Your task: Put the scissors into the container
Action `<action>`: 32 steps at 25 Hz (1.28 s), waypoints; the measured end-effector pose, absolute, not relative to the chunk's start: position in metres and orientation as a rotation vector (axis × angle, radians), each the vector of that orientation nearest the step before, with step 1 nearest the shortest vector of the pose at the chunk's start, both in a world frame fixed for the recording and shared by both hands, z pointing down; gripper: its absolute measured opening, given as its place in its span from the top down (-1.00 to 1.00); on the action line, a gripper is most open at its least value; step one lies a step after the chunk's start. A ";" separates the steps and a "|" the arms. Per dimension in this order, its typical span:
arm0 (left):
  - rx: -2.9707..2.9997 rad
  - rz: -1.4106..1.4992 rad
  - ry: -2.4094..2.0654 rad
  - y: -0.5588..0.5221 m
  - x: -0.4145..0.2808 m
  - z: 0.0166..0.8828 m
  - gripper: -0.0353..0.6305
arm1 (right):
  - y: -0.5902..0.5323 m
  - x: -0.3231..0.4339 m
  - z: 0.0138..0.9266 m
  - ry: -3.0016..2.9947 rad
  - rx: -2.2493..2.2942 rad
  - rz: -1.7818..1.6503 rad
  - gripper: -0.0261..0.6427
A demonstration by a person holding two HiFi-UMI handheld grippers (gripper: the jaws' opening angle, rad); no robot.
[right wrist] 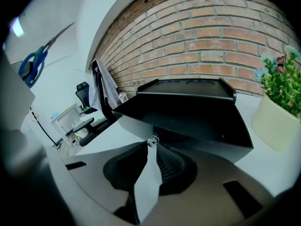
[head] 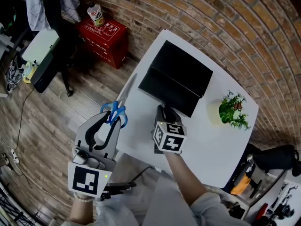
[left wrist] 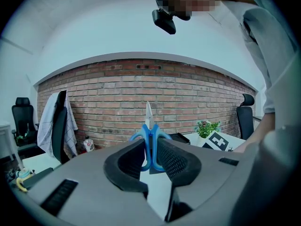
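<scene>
Blue-handled scissors clamped by the handles in our left tool, blades pointing away, above the edge of the white tabletop, beside the black container, our right tool closed on its near rim.

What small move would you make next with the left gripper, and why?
Probably carry the left gripper rightward over the container: its jaws are shut on the scissors, well left of the container, whose near edge the right gripper pinches.
</scene>
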State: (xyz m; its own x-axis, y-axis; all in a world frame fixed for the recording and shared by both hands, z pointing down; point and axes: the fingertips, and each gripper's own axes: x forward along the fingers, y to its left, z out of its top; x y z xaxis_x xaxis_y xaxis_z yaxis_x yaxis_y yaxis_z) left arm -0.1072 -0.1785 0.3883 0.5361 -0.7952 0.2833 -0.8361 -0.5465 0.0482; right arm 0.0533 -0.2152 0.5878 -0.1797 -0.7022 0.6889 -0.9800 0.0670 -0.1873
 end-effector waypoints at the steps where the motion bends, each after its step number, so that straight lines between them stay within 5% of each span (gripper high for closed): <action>1: 2.594 0.341 -1.393 -0.178 -0.107 0.388 0.60 | -0.211 0.052 0.588 -1.936 1.662 0.892 0.68; 24: 2.614 0.321 -1.418 -0.151 -0.112 0.372 0.60 | -0.177 0.039 0.585 -2.024 1.519 0.919 0.68; 32: 2.656 0.286 -1.453 -0.148 -0.114 0.349 0.60 | -0.167 0.043 0.520 -2.124 1.563 0.648 0.69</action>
